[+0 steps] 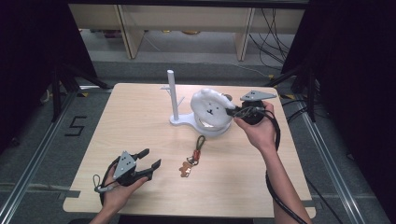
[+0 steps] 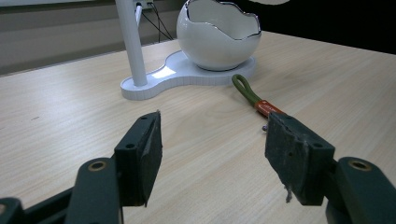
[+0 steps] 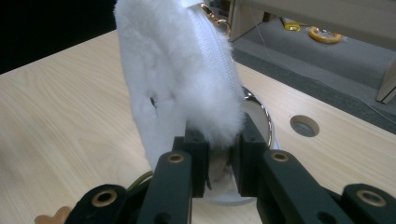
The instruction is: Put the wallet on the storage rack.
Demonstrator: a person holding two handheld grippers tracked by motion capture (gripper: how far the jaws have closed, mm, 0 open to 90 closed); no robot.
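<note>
from the high view my right tongs point(image 1: 232, 112) sit at about two o'clock on the table point(image 1: 140, 121), clenched on the edge of a fluffy white pouch point(image 1: 210, 107). the right gripper view shows it close: both black pads pinch the lower rim of the pouch point(image 3: 177, 79), which stands up on edge from the jaws toward twelve o'clock, its white zipper running along the right side with a small gold ring at the top. the pouch hangs just over the white egg-shaped bowl point(image 1: 210, 127); i can see the bowl's shiny rim point(image 3: 261, 112) right behind the pouch, though i cannot tell whether fur and rim are touching.

the bowl stands on a white stand base point(image 1: 184, 121) with an upright white post point(image 1: 172, 91) at its nine o'clock.

my left tongs point(image 1: 149, 163) rest at about seven o'clock on the table, released, jaws spread wide with only bare wood between them, well apart from the pouch. in the left gripper view the bowl point(image 2: 217, 37) lies ahead at twelve o'clock, and a keychain with a green loop and orange tag point(image 2: 254, 98) lies flat at about one o'clock, just beyond the right pad. from above, that keychain point(image 1: 194, 156) lies between the two tongs, near the table's middle.
</note>
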